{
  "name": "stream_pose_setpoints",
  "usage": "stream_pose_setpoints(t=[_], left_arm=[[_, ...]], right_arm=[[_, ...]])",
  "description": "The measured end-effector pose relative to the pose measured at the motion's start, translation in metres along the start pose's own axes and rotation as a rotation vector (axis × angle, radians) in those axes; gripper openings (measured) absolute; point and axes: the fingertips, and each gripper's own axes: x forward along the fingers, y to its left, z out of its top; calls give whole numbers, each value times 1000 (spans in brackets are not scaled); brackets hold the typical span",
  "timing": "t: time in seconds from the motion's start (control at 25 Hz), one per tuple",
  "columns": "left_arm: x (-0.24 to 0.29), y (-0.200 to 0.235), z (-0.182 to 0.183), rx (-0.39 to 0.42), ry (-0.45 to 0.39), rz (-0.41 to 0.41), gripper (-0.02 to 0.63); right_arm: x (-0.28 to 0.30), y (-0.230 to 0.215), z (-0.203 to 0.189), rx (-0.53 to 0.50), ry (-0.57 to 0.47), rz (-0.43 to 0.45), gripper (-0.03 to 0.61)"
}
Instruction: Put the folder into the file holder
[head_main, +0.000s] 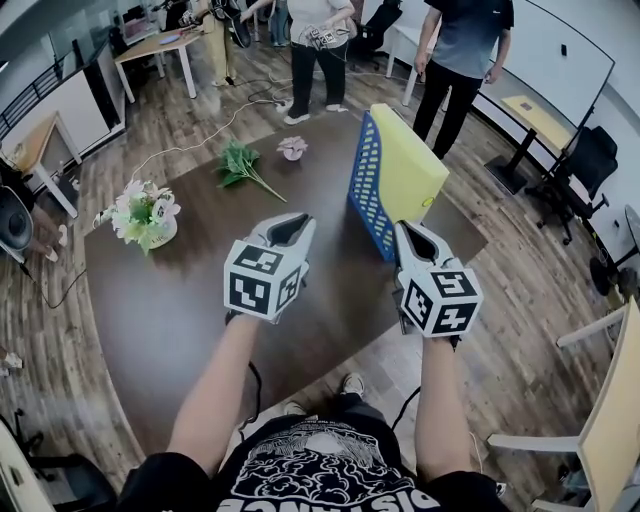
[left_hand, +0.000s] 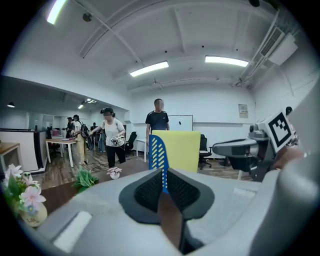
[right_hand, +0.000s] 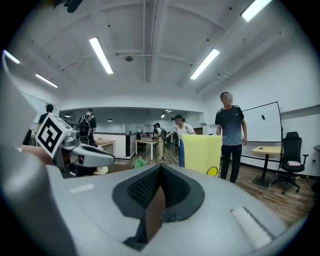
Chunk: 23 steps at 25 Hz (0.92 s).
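A yellow folder (head_main: 405, 170) stands upright inside the blue mesh file holder (head_main: 368, 190) at the far right of the brown table (head_main: 170, 310). My left gripper (head_main: 288, 228) hovers over the table's middle, left of the holder, jaws shut with nothing between them. My right gripper (head_main: 413, 240) sits just in front of the holder's near end, also shut and empty. In the left gripper view the shut gripper (left_hand: 165, 192) points at the holder (left_hand: 159, 160) and folder (left_hand: 181, 150). In the right gripper view the shut gripper (right_hand: 155, 192) faces the folder (right_hand: 202, 152), which is some way off.
A pot of white and pink flowers (head_main: 145, 215) stands at the table's left. A green sprig (head_main: 240, 165) and a small pink flower (head_main: 292, 148) lie near the far edge. Two people (head_main: 320, 40) (head_main: 465, 50) stand beyond the table. An office chair (head_main: 580, 170) is at the right.
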Motion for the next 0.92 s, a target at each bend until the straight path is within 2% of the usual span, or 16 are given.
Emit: stream_pose_setpoints(t=[0.16, 0.92], left_arm=[[-4, 4, 5, -12, -15, 15, 6], [-2, 7, 1, -12, 5, 17, 5]], right_arm=[[-1, -1, 0, 7, 1, -3, 0], [-1, -4, 0, 13, -7, 1, 0]])
